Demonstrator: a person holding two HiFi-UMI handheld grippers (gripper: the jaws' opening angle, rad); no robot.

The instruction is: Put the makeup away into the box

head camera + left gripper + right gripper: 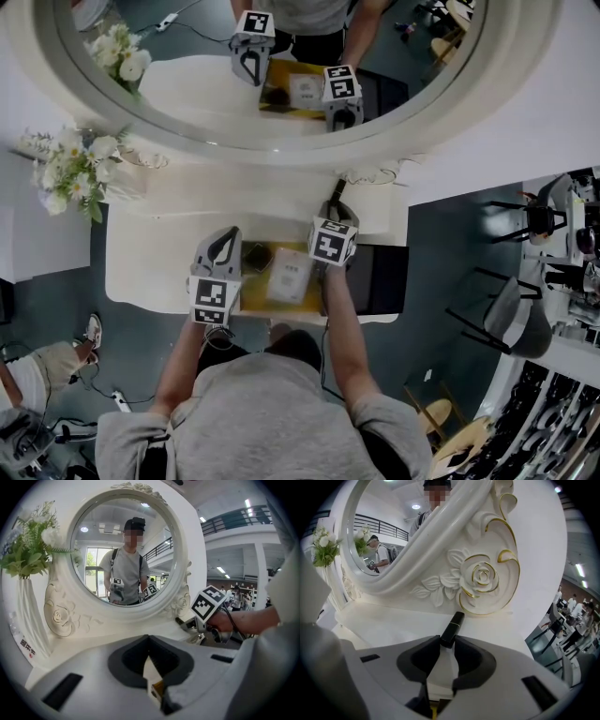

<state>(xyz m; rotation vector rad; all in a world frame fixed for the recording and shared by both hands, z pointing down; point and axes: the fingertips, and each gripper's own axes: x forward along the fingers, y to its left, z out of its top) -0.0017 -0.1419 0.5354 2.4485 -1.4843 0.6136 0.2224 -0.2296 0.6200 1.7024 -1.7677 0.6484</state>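
The right gripper [446, 641] pinches one end of the black lipstick tube [453, 626] lying at the foot of the mirror [440, 531]. The left gripper [149, 646], further from the mirror, has closed, empty jaws.

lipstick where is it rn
Right gripper view, centre: the lipstick lies on the table below the mirror's carved rose, near end pinched between the right gripper's fingers.
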